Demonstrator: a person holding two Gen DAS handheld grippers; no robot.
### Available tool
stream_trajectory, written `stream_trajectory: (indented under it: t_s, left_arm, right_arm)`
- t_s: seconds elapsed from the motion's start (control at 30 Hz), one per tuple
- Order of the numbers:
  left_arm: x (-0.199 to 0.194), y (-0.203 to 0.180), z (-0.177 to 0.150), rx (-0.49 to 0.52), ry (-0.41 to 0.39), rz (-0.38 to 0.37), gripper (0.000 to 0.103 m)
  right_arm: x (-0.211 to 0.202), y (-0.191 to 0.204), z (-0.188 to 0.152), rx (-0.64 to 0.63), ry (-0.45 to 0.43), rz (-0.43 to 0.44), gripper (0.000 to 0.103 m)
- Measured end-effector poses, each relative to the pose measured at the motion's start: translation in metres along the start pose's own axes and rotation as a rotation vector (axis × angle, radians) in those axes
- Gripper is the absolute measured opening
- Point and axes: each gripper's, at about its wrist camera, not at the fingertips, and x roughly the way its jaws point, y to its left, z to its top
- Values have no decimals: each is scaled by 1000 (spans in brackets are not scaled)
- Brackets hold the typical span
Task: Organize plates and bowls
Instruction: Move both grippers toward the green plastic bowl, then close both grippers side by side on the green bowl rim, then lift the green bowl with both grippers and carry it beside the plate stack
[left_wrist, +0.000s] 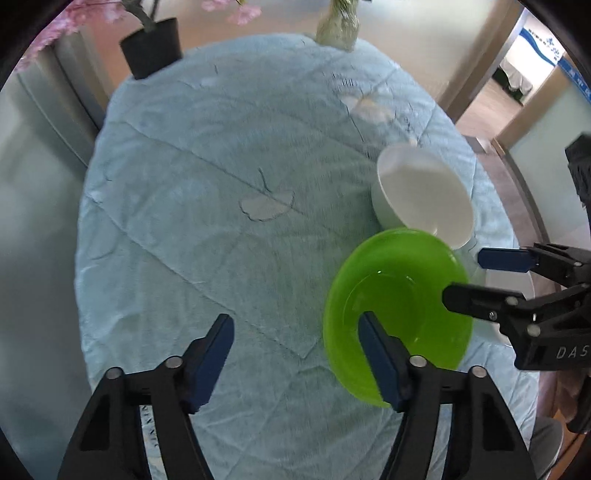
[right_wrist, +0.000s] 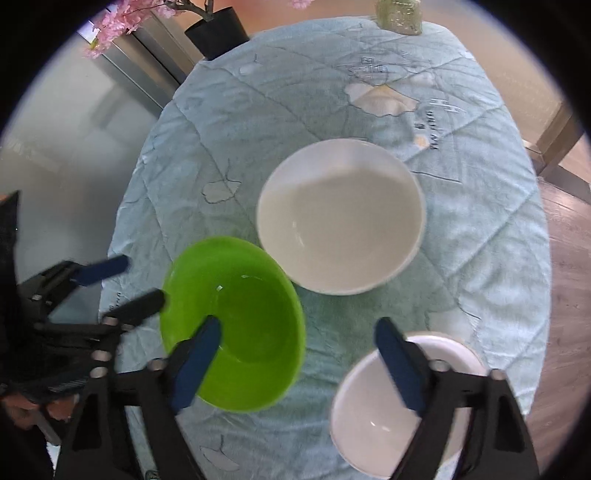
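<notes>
Fingers of your left gripper (left_wrist: 295, 354) and right gripper (right_wrist: 297, 354) stand apart, grasping nothing, both angled steeply down. Green bowl (right_wrist: 236, 325) sits upright near left, large white bowl (right_wrist: 340, 216) farther, small white bowl (right_wrist: 373, 417) near right.

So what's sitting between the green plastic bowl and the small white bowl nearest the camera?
Nothing: only bare light-blue quilted cloth separates the green plastic bowl and small white bowl, per the right wrist view.
</notes>
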Motion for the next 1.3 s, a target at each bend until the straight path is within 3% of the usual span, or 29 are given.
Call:
stream_trajectory:
  t_s: [0.03, 0.13, 0.27, 0.33, 0.37, 0.67, 0.8, 1.07, 1.3]
  left_arm:
    - [5, 0, 0, 0, 4, -3, 55]
    - [14, 1, 0, -12, 13, -28, 36]
    - [19, 0, -2, -12, 32, -70, 20]
    - [19, -3, -1, -7, 39, -89, 6]
    - [20, -5, -1, -1, 41, -85, 6]
    - [10, -5, -3, -14, 43, -96, 4]
    - [-23, -12, -8, -2, 6, -93, 3]
    - [-146, -47, -33, 12, -84, -51, 4]
    - [-276, -100, -87, 74, -184, -33, 4]
  right_arm:
    - [4, 1, 2, 7, 17, 9, 59]
    - [14, 1, 3, 11, 37, -20, 47]
    - [24, -1, 5, 42, 49, -31, 15]
    - [28, -1, 6, 49, 56, -21, 7]
    - [30, 0, 6, 45, 61, -14, 5]
    - [30, 1, 2, 83, 49, -38, 6]
    - [1, 13, -4, 58, 3, -53, 6]
    - [-113, 44, -41, 24, -130, -39, 6]
    - [-232, 70, -89, -32, -235, -45, 6]
